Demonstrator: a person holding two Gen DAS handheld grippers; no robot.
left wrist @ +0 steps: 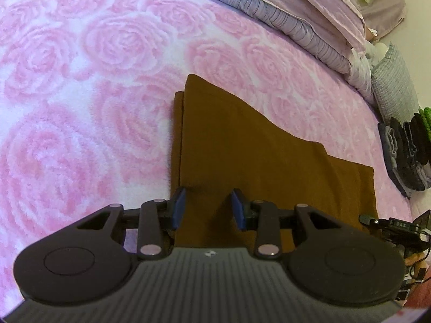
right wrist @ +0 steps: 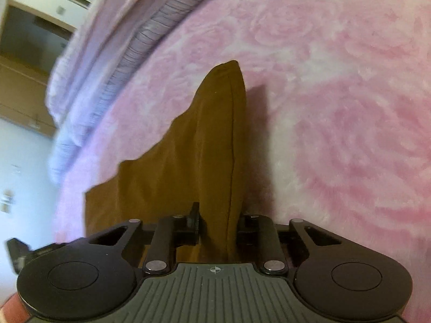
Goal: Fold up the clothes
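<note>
A brown garment point(left wrist: 242, 140) lies folded on a pink rose-patterned blanket point(left wrist: 80, 80), with a stepped edge on its far side. My left gripper point(left wrist: 208, 207) sits at the garment's near left corner. Its blue pads point(left wrist: 179, 207) press on a thick fold of the cloth that rises between them. In the right wrist view the same brown garment point(right wrist: 215, 134) stands up as a ridge with a seam. My right gripper point(right wrist: 219, 222) is shut on the near end of that ridge. The cloth hides both right pads.
Striped and lilac bedding point(left wrist: 296, 27) is piled along the far edge of the bed. A stack of folded dark clothes point(left wrist: 404, 153) sits at the right end. The pink blanket point(right wrist: 350, 107) spreads to the right of the garment. A wooden cabinet point(right wrist: 24, 80) stands beyond the bed.
</note>
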